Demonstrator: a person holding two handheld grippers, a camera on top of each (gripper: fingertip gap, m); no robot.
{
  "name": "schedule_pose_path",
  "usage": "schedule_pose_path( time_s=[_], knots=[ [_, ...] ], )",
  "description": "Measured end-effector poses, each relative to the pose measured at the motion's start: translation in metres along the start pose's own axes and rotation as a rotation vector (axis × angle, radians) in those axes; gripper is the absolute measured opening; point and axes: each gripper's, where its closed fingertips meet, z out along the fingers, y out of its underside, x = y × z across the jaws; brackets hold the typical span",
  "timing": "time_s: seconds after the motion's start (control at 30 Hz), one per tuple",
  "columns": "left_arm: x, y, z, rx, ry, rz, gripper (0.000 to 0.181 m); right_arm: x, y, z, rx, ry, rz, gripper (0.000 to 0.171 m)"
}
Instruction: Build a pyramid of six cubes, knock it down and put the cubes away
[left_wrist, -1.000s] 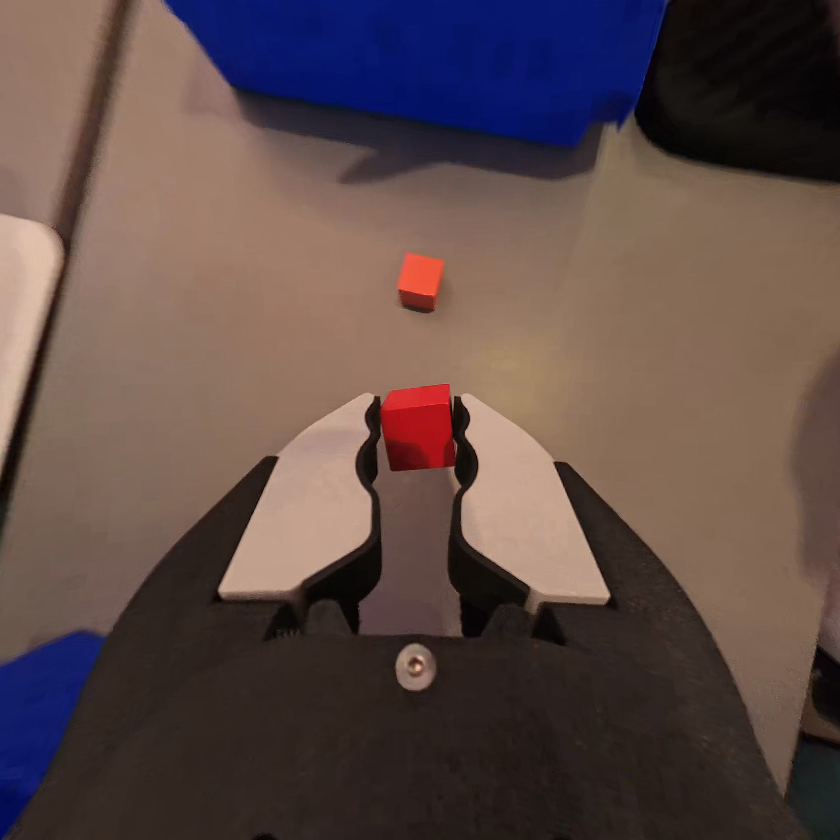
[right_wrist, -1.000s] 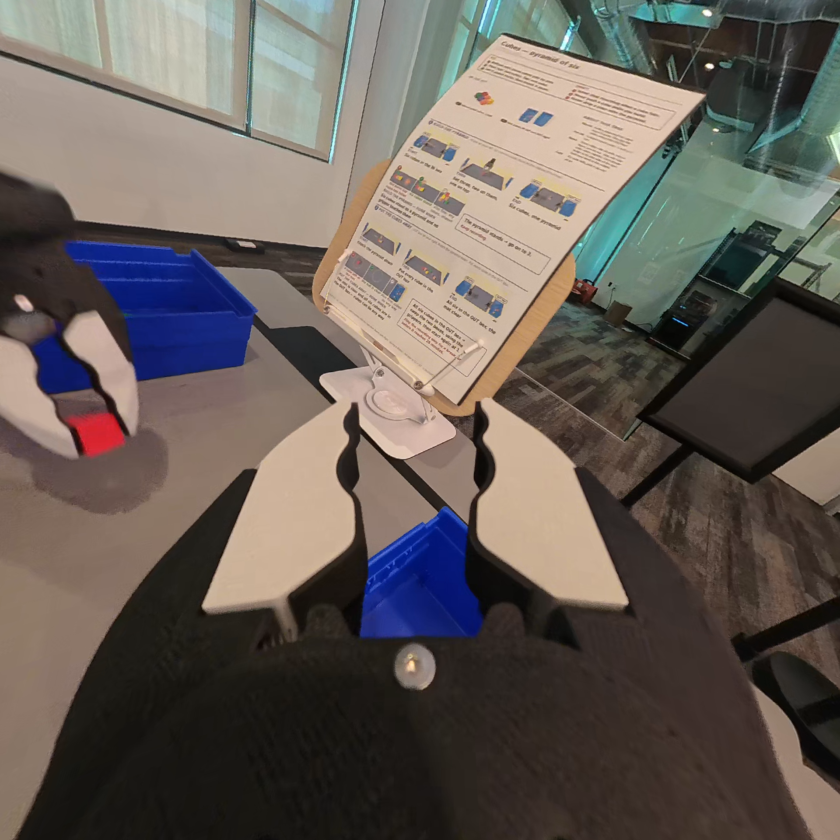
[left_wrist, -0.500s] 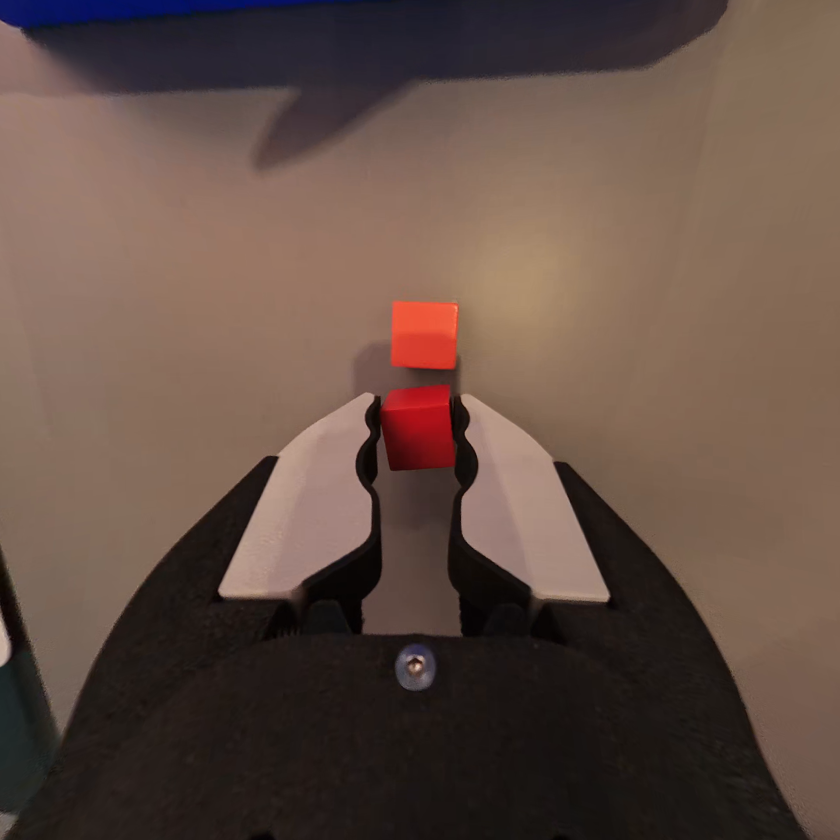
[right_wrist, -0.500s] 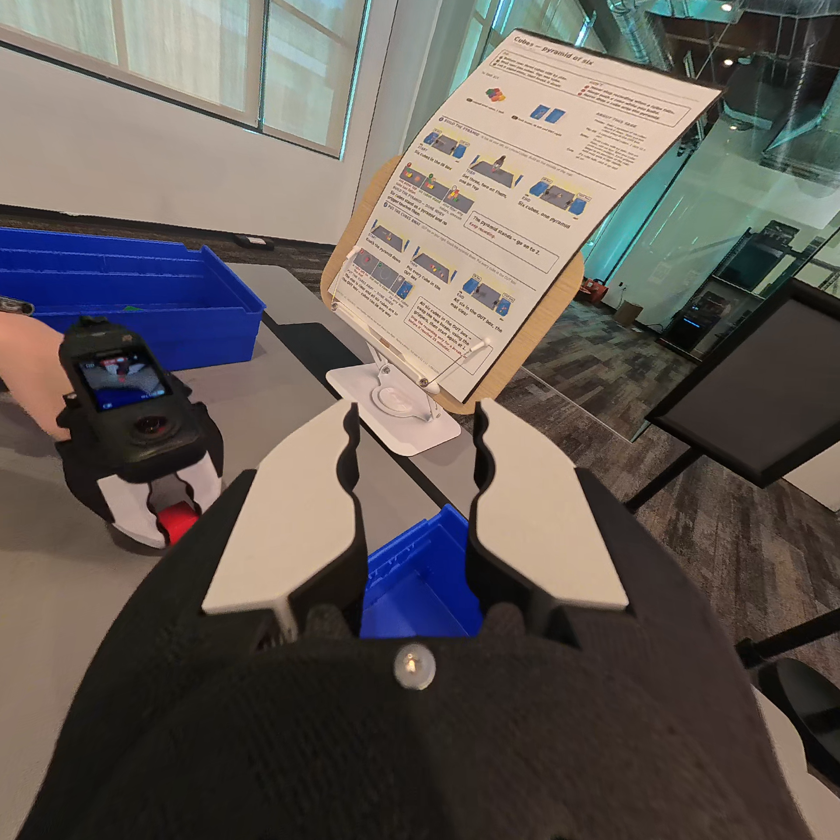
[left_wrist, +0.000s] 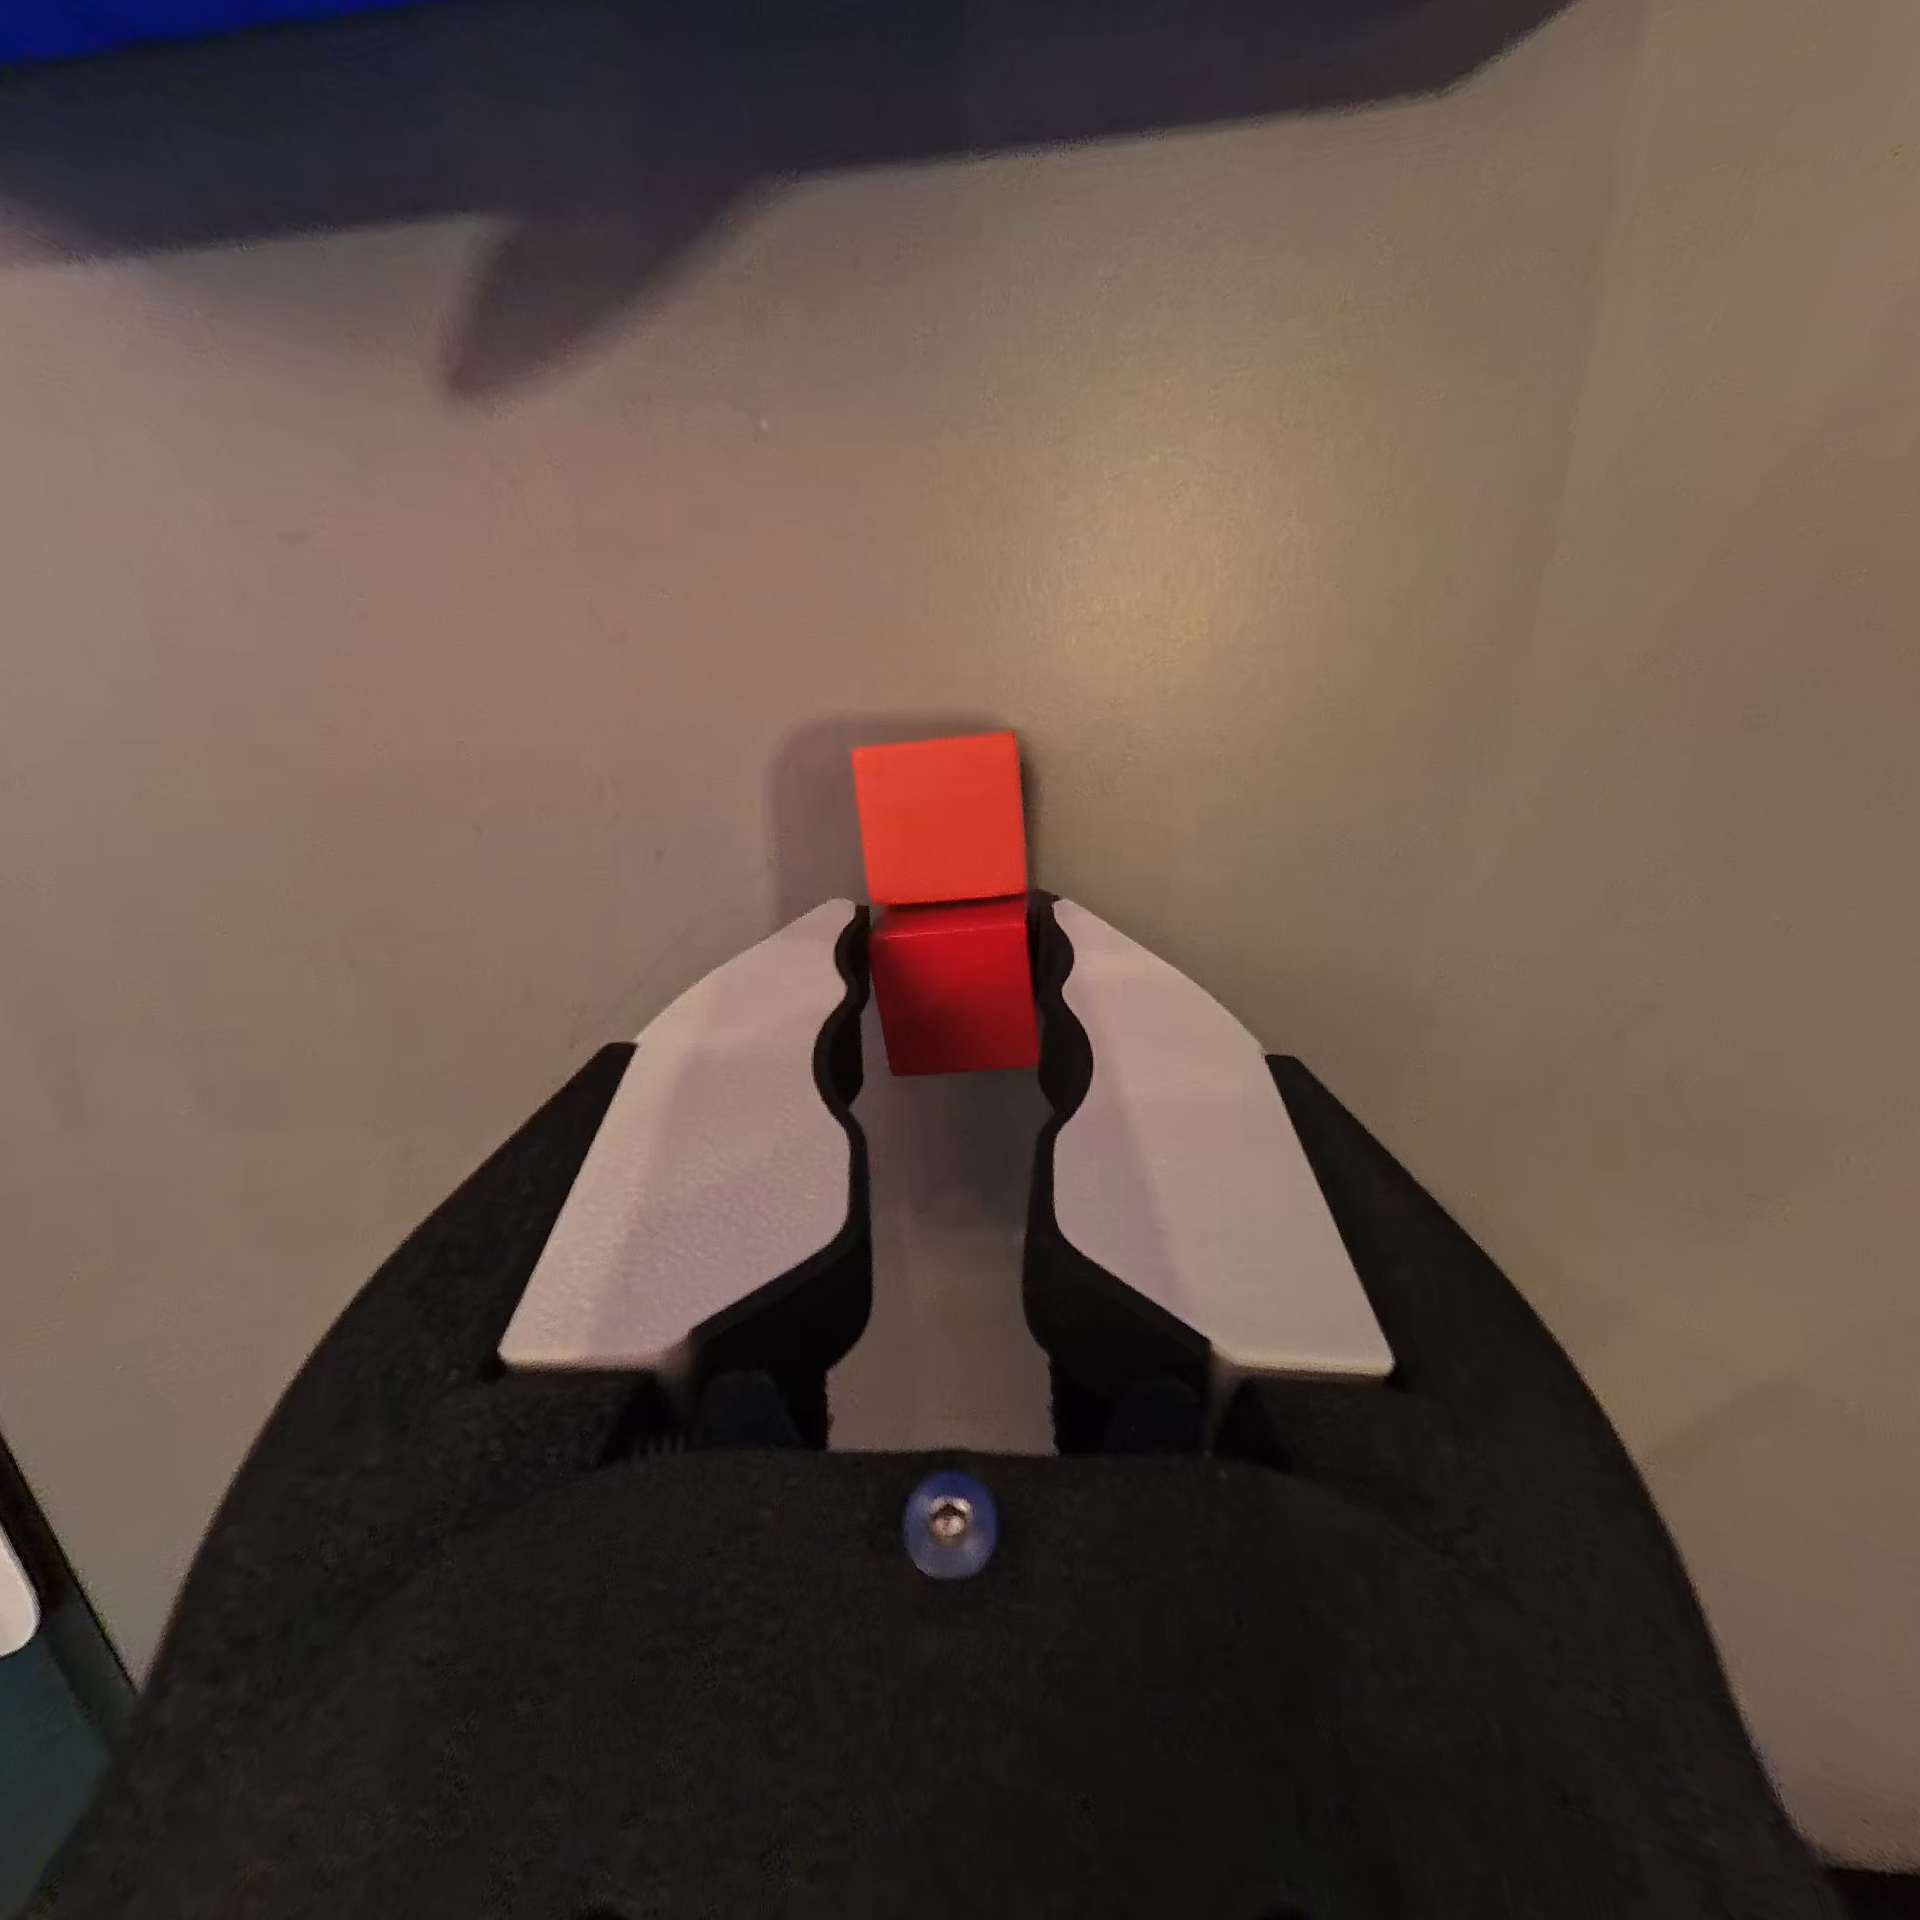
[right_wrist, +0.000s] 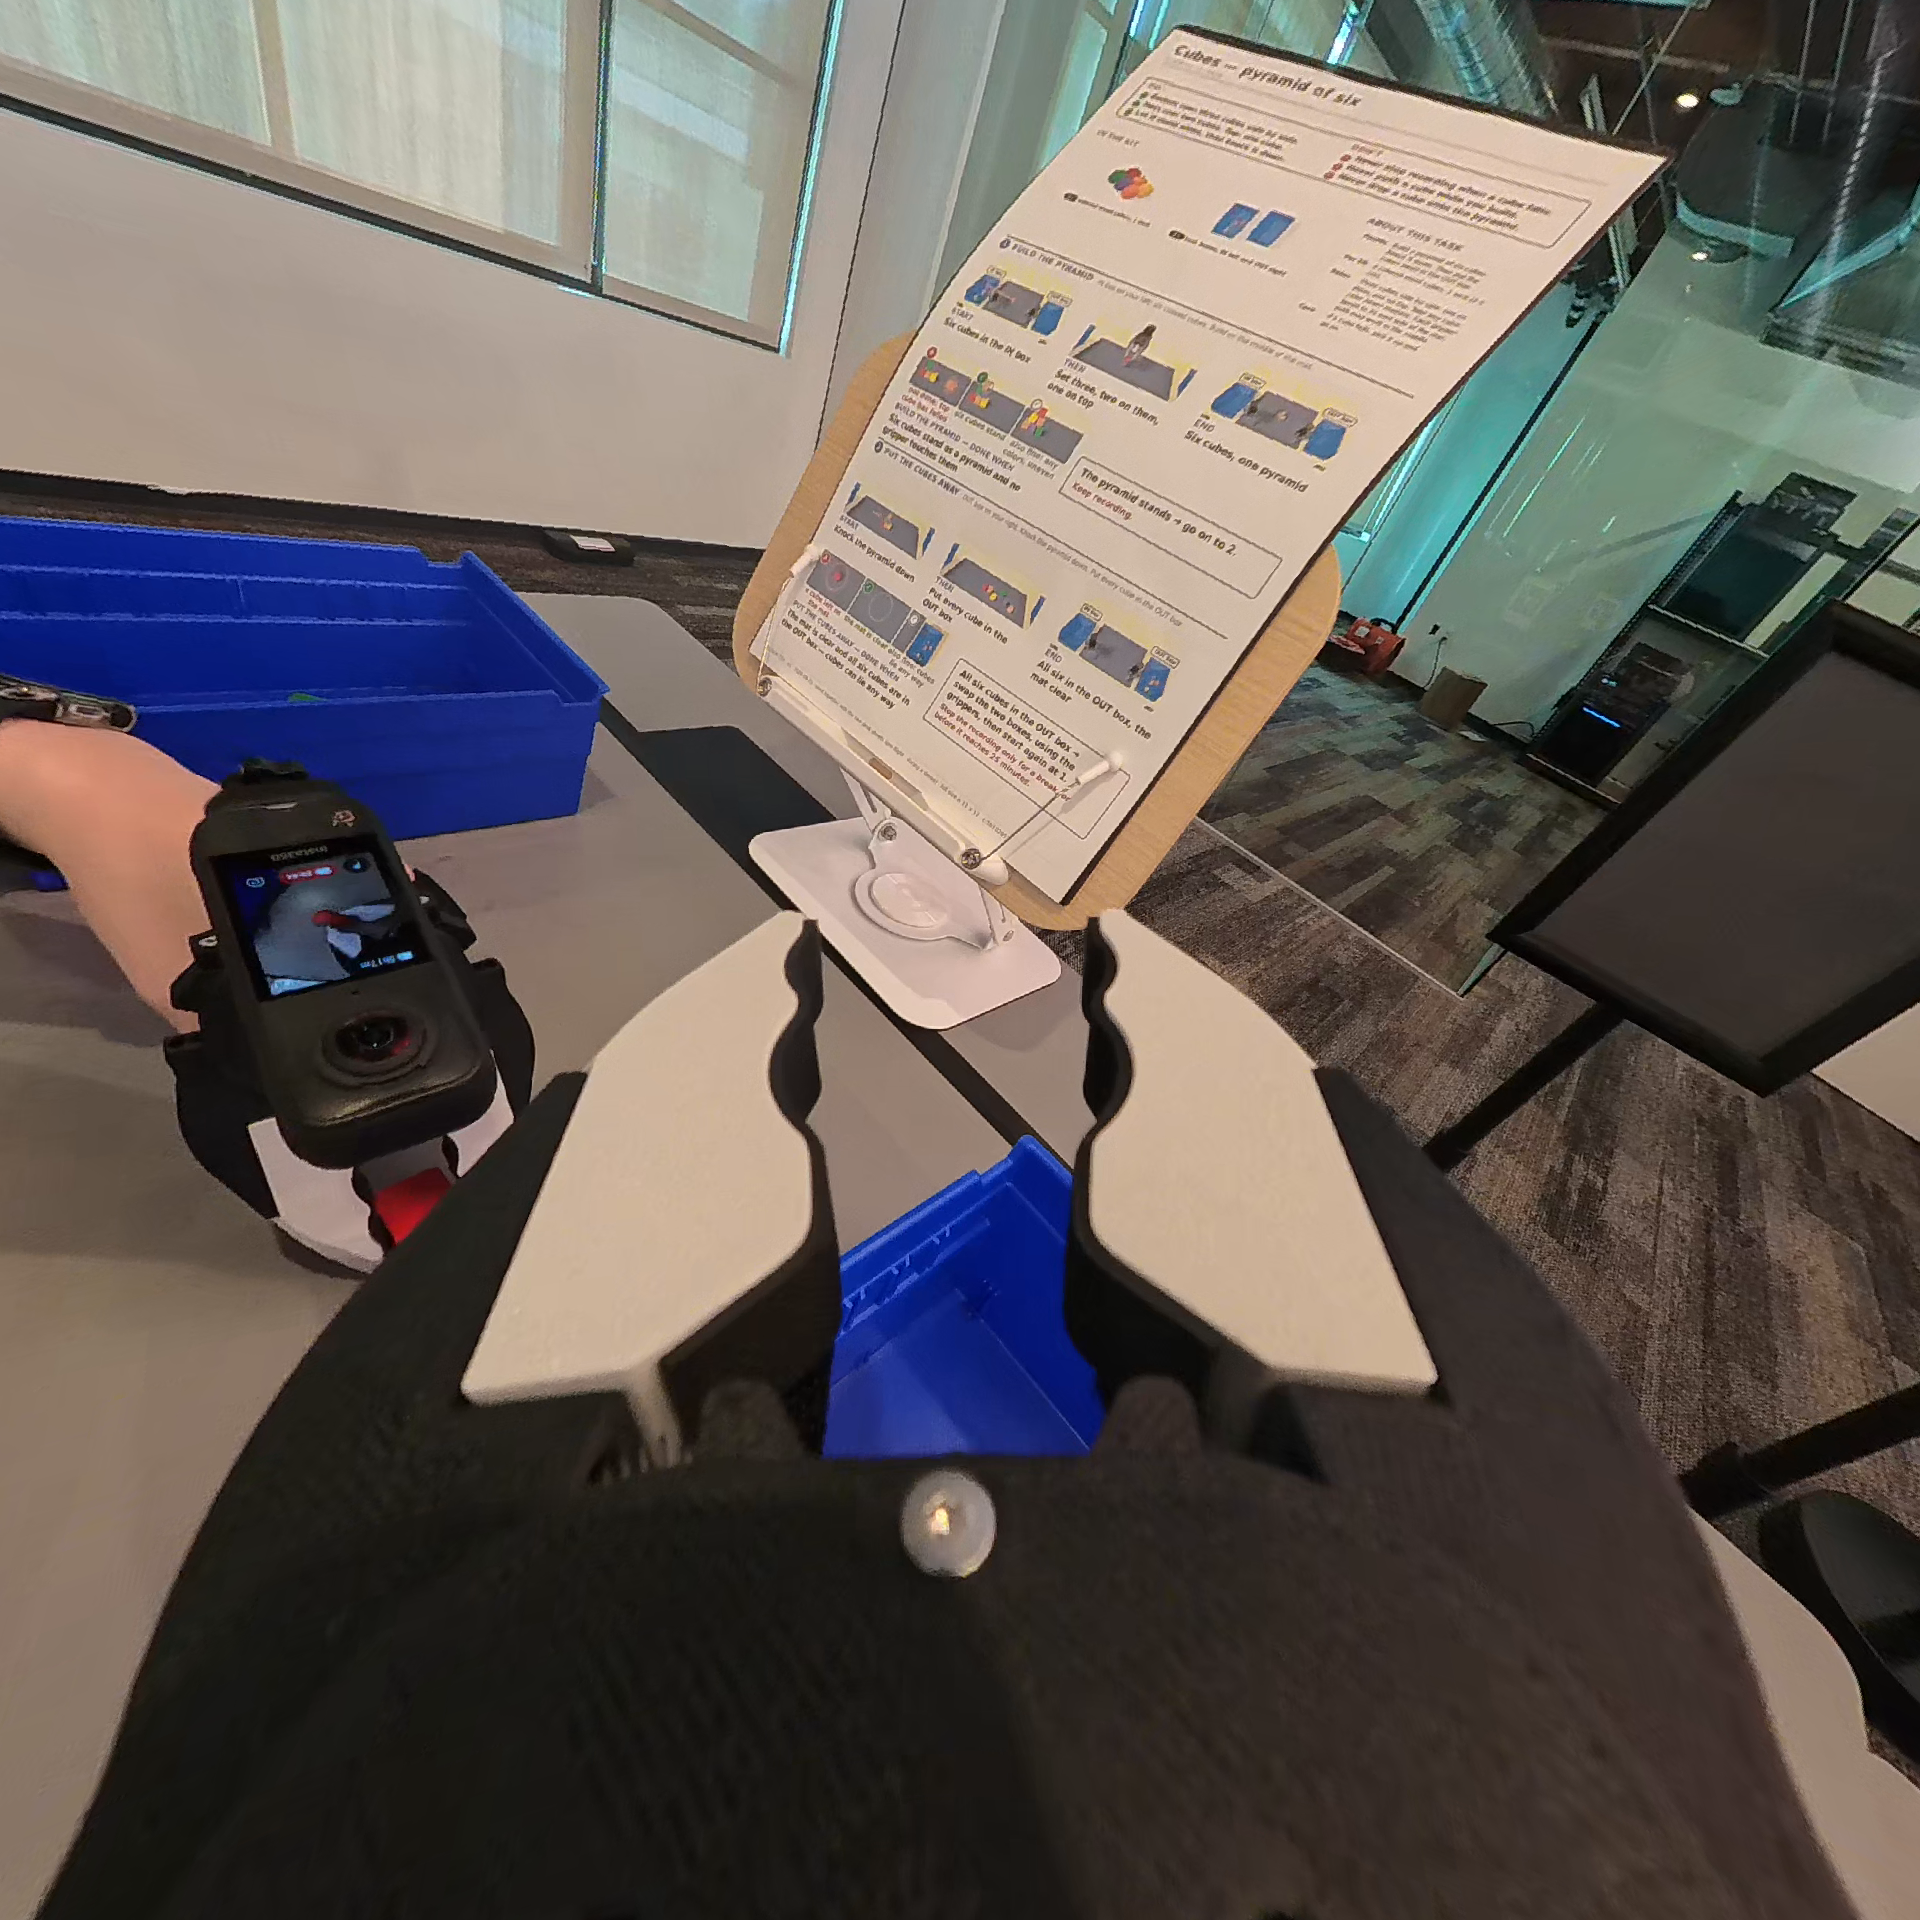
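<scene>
Left gripper (left_wrist: 951, 914): fingers closed on a red cube (left_wrist: 956, 987), pinched at the tips, low over the grey table (left_wrist: 416, 727). An orange cube (left_wrist: 938, 818) sits directly beyond the tips; contact with the red one cannot be confirmed. Right gripper (right_wrist: 948, 935): fingers wide apart, empty, above a blue bin (right_wrist: 956, 1340) largely hidden behind them.

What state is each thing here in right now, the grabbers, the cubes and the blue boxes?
Left gripper: shut on the red cube.
Red cube: gripped, right beside the orange cube.
Orange cube: resting on the table.
Right gripper: open, empty.
Near blue bin: open-topped.
Far blue bin: open-topped.
</scene>
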Motion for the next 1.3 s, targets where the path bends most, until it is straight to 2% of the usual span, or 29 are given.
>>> schedule_pose_path(
  time_s=[0.33, 0.4, 0.5, 0.67, 1.3],
  knots=[
    [-0.002, 0.002, 0.006, -0.016, 0.026, -0.018, 0.03, 0.0, 0.003, 0.002, -0.01, -0.002, 0.001, 0.049],
    [-0.005, 0.003, 0.005, -0.018, -0.006, -0.01, 0.042, 0.0, 0.004, 0.003, -0.013, -0.003, 0.002, 0.049],
    [-0.002, 0.004, 0.0, 0.01, -0.012, -0.006, 0.045, 0.001, 0.005, 0.003, -0.017, -0.003, 0.004, 0.049],
    [-0.001, 0.008, -0.005, 0.034, -0.026, -0.019, 0.028, 0.0, 0.006, 0.005, -0.025, -0.008, 0.003, 0.049],
    [-0.001, 0.001, 0.001, 0.031, -0.013, 0.0, 0.028, -0.006, 0.016, 0.013, -0.078, -0.027, -0.014, 0.049]
  ],
)
